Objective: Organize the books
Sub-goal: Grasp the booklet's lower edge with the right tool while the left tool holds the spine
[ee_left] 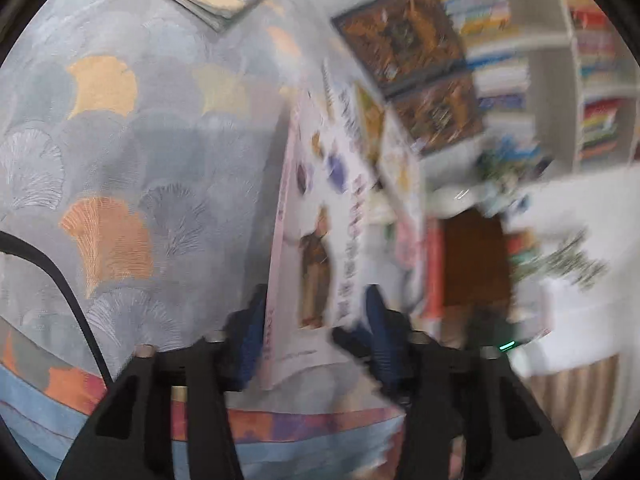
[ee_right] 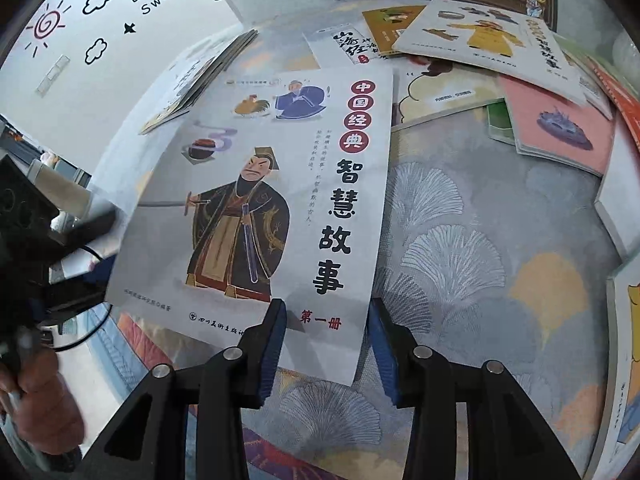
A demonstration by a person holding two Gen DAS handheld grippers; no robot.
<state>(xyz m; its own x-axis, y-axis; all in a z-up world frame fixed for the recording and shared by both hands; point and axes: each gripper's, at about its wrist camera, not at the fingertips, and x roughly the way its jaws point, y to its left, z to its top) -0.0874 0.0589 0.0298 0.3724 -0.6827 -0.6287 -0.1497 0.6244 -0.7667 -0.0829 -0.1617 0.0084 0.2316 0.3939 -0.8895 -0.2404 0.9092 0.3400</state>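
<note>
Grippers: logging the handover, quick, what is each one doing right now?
Left gripper: shut on the white storybook.
Right gripper: open, straddling the storybook's lower corner, pads not pressing.

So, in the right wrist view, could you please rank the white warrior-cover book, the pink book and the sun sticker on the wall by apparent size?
1. white warrior-cover book, though it lies nearest the camera
2. pink book
3. sun sticker

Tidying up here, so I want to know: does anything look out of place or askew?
Yes. Books are strewn over the patterned rug, overlapping at odd angles: a pink book and a yellow-robed figure's book. The white book with the robed figure is tilted off the rug, with the left claw at its edge.
</note>
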